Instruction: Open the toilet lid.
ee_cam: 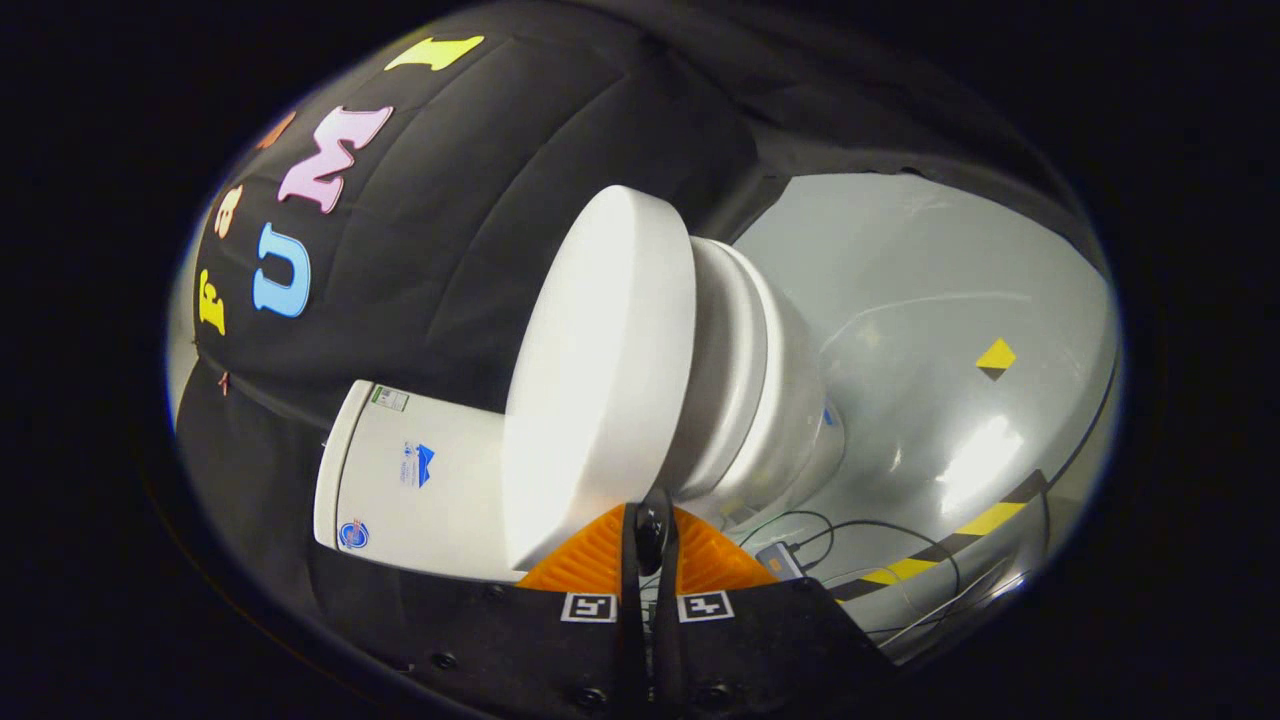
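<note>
Just ahead of your tongs (650, 545) stands the toilet lid (600, 380), a thick white oval whose near rim comes right down to the orange fingers (590, 560). Your view is rolled over sideways, so the whole toilet lies tilted across it. The two fingers are drawn together with only a thin dark slit between them, closed on nothing, their tips at the lid's edge; you cannot tell from here whether they actually touch it. The lid sits down on the seat (725, 370), which shows as a white band stacked behind it, with the bowl (800, 410) beyond that. On the lid's other side you have the white cistern (410, 480), carrying a few small stickers, backed against the black cloth wall (450, 230). Beyond the bowl spreads a glossy pale floor (950, 300), with a strip of yellow-and-black tape (985, 520) and some thin cables (850, 530) running to a small box (780, 560) near your fingers.
</note>
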`<state>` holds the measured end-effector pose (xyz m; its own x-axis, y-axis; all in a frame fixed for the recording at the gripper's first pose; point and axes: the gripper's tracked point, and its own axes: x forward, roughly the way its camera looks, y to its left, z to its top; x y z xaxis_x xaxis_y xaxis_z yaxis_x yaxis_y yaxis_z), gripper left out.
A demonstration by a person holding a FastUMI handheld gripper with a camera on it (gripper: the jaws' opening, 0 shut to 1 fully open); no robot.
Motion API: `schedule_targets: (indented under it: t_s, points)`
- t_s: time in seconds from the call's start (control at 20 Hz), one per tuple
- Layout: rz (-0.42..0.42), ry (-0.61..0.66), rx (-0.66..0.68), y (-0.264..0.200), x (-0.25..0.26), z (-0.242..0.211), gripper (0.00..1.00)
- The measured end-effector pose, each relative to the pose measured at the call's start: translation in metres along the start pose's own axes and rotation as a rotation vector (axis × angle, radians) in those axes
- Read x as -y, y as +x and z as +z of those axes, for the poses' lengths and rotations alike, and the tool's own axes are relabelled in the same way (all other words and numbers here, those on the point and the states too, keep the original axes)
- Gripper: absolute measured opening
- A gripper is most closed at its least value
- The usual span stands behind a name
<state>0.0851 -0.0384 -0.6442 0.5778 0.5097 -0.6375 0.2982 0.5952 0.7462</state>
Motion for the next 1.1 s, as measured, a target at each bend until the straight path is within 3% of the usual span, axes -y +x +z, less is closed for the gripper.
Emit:
schedule_targets:
  t_s: [0.35, 0.75, 1.1]
  points:
    - [-0.117, -0.153, 0.144, -0.039, -0.071, 0.015, 0.07]
    - [-0.227, -0.387, 0.204, -0.058, -0.147, 0.011, 0.07]
    - [-0.281, -0.454, 0.279, -0.064, -0.191, -0.002, 0.06]
